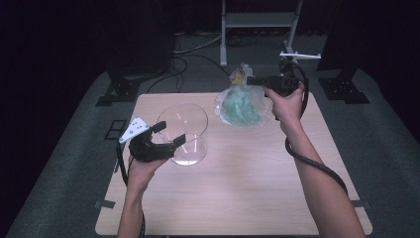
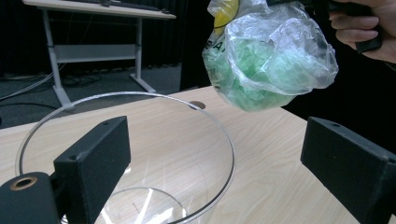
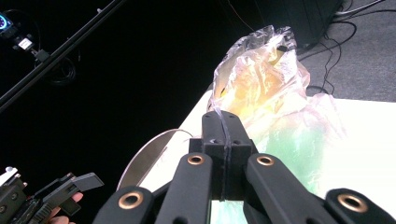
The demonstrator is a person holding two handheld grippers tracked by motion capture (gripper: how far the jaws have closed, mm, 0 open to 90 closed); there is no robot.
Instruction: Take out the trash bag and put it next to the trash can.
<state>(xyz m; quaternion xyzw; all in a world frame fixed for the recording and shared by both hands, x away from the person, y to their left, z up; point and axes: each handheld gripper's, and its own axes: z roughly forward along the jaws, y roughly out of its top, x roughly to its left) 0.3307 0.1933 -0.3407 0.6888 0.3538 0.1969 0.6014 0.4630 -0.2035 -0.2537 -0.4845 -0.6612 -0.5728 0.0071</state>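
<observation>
Nearest the camera, your left gripper [image 1: 168, 133] rests low on the wooden table [image 1: 247, 188], jaws spread wide around the near rim of a clear glass bowl [image 1: 184, 130], not pressing it. Your right gripper [image 1: 250, 79] has its jaws pinched tight on the top of a clear plastic bag [image 1: 242, 103] of green contents, held above the table's far side, near the bowl.
</observation>
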